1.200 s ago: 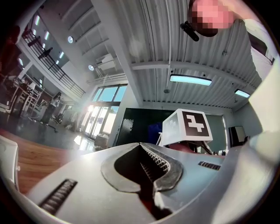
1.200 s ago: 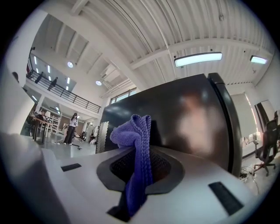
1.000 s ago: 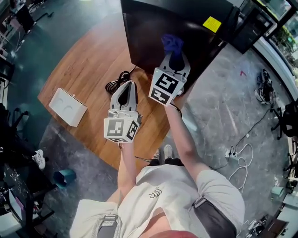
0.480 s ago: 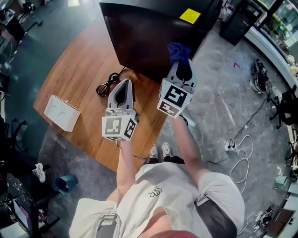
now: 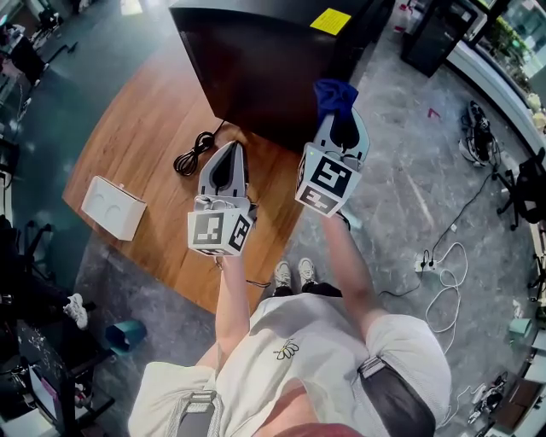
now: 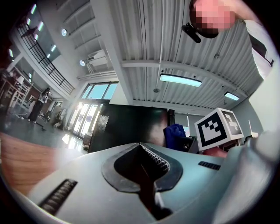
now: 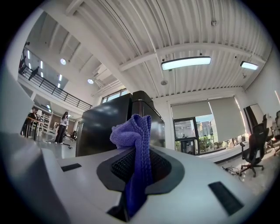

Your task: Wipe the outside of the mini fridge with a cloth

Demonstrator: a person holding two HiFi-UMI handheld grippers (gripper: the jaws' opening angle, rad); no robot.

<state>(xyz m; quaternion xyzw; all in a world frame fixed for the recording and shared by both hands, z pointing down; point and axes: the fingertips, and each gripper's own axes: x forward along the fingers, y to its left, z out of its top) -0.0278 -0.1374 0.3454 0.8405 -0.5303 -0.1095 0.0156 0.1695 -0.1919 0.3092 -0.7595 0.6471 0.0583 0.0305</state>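
Observation:
The black mini fridge (image 5: 256, 60) stands on the wooden table (image 5: 145, 145) at the top of the head view; it also shows as a dark box (image 6: 127, 127) in the left gripper view and ahead (image 7: 105, 127) in the right gripper view. My right gripper (image 5: 339, 115) is shut on a blue cloth (image 5: 333, 96), held just off the fridge's near right corner. The cloth (image 7: 136, 144) bunches up between the jaws. My left gripper (image 5: 226, 162) hangs shut and empty over the table, in front of the fridge.
A black power cord (image 5: 194, 152) lies coiled on the table by the fridge's front left. A white box (image 5: 113, 206) sits near the table's left edge. A yellow note (image 5: 329, 20) lies on the fridge top. Cables (image 5: 439, 273) trail on the floor at right.
The right gripper with the cloth has drifted right, from over the fridge top to its right corner. The left gripper has barely moved.

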